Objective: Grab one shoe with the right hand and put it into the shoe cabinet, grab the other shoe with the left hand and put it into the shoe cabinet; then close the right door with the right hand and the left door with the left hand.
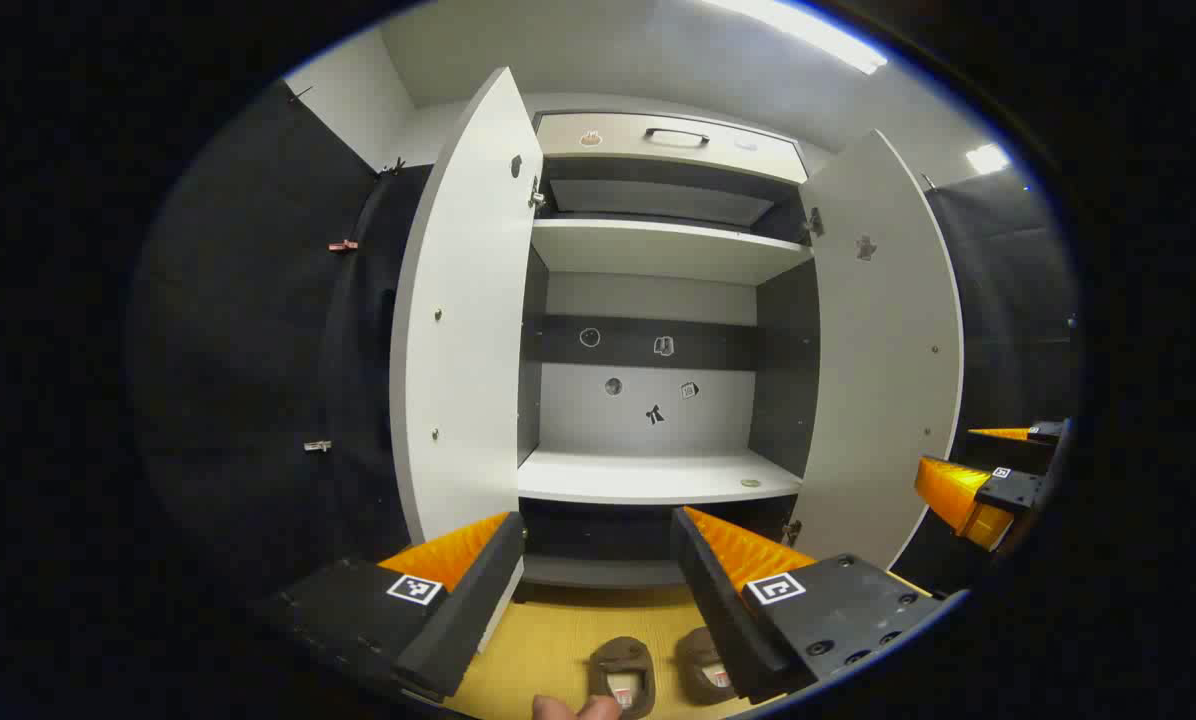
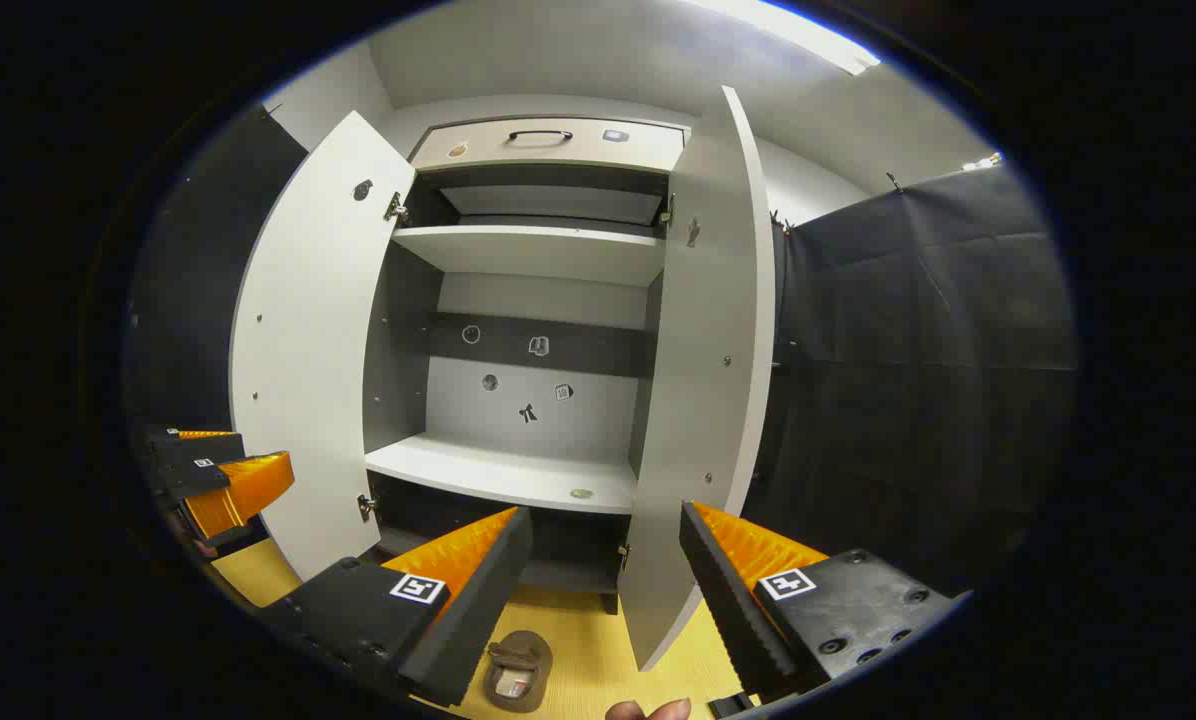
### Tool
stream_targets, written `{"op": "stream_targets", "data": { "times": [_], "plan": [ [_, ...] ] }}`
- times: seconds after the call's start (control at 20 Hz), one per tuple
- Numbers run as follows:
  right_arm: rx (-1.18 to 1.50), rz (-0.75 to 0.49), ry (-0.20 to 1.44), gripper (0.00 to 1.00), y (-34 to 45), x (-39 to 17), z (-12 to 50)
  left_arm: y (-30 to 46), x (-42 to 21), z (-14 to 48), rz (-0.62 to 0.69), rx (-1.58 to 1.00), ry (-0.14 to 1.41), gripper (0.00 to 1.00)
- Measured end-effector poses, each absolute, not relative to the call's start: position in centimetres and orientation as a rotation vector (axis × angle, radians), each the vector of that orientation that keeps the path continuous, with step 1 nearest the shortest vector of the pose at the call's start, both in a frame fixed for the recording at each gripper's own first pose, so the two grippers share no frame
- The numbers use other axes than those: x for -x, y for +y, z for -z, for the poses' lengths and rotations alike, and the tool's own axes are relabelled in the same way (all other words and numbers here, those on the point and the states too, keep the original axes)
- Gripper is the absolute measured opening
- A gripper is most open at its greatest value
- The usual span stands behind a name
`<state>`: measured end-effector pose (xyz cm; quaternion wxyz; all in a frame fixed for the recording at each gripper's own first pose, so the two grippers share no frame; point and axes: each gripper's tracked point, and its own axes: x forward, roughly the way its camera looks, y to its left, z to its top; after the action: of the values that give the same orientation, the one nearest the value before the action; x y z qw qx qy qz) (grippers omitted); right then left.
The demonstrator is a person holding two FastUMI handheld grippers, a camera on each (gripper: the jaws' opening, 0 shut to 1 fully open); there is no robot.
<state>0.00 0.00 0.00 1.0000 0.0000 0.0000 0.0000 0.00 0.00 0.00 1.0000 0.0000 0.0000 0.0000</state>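
Observation:
Two brown shoes lie side by side on the yellow floor in front of the open shoe cabinet (image 1: 658, 478). In the left gripper view, one shoe (image 1: 623, 672) is in plain sight and the other shoe (image 1: 700, 662) is partly hidden behind a finger. My left gripper (image 1: 598, 520) hangs above them, open and holding nothing. My right gripper (image 2: 606, 515) is also open and holds nothing, with one shoe (image 2: 518, 668) on the floor below it. Both the left door (image 1: 463, 320) and the right door (image 1: 883, 350) stand wide open. The right gripper (image 1: 968, 490) also appears at the right edge.
The cabinet has a white middle shelf (image 2: 503, 472), an upper shelf (image 1: 658, 248) and a drawer with a handle (image 1: 673, 135) on top. The right door (image 2: 708, 350) stands edge-on close ahead of my right gripper. Black cloth walls flank the cabinet. A fingertip (image 1: 573, 708) shows at the bottom.

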Motion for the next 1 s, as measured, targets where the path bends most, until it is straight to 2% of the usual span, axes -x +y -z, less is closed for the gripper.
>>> {"op": "stream_targets", "data": {
  "times": [0.1,0.75,0.8,1.0],
  "plan": [
    [-0.013,0.000,0.002,0.98,0.3,-0.1,0.0,0.3,-0.2,-0.2,-0.004,-0.018,0.000,0.95],
    [-0.030,-0.006,-0.006,0.98,2.0,-0.6,-0.2,1.5,-0.9,-1.0,-0.019,-0.081,-0.022,0.95],
    [-0.034,-0.008,-0.002,0.95,2.1,-0.6,-0.1,1.4,-0.9,-0.8,-0.018,-0.079,-0.021,0.95],
    [-0.054,-0.025,0.055,0.98,2.8,-0.6,1.8,1.9,-0.8,-0.9,-0.016,-0.081,-0.025,0.95]
  ]
}}
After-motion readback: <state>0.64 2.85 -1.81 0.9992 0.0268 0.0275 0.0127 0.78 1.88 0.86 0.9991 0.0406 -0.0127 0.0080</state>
